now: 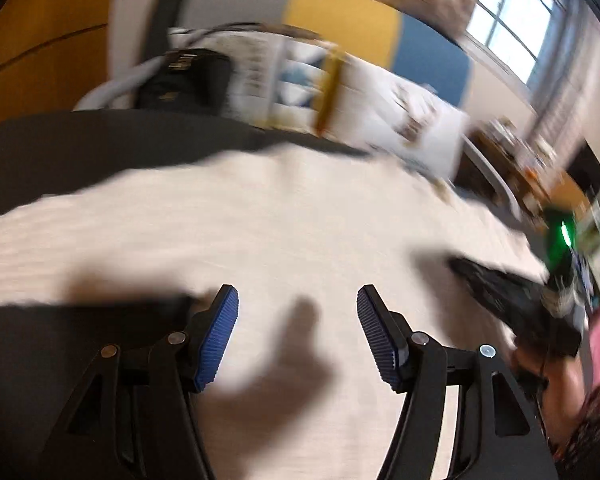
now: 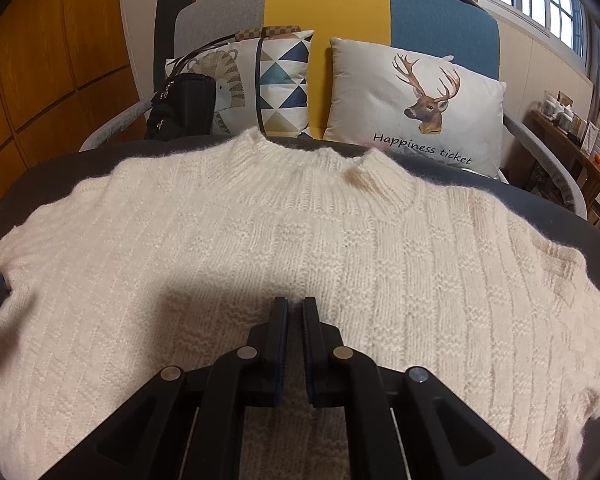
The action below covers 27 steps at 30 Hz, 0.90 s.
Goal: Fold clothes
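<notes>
Two grippers over the cream knit sweater (image 2: 300,240) spread flat beneath them: left gripper (image 1: 297,336) jaws apart and empty, right gripper (image 2: 295,344) jaws pinched together mid-chest, so best reach for a sleeve edge.

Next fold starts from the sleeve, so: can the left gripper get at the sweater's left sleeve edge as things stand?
Probably yes. The left gripper is open and empty above the cream sweater, and nothing lies on the knit toward that edge. Its view is blurred, so the exact edge is hard to place.
</notes>
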Tool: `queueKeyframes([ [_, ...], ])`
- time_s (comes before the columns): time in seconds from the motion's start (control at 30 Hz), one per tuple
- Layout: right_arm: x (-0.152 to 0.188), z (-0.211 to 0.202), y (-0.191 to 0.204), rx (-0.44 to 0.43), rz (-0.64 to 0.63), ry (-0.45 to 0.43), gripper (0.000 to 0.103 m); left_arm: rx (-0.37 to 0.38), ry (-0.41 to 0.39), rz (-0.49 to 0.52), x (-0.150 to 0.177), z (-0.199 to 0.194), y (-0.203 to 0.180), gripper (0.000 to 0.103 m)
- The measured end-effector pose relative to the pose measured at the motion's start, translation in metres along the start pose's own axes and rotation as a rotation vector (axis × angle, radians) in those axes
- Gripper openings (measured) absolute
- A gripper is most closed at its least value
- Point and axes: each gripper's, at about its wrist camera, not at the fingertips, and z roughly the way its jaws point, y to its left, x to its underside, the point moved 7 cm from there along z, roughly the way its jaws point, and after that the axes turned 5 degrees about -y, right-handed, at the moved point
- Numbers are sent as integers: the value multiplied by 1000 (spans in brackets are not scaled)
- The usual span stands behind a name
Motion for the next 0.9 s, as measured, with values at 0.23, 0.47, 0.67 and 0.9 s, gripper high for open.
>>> queueKeyframes([
  [0.23, 12, -47, -6, -93, 63, 2, 7, -14, 15, 33, 16, 7, -22, 65],
  [0.47, 54, -61, -32, -80, 46, 38, 7, -8, 3, 44, 16, 10, -23, 70],
  [0.67, 76, -62, -112, -8, 318, 19, 0, -50, 27, 139, 21, 14, -34, 85],
  [0.9, 80, -81, -80, -71, 277, 19, 6, -70, 31, 167, 23, 14, -35, 86],
])
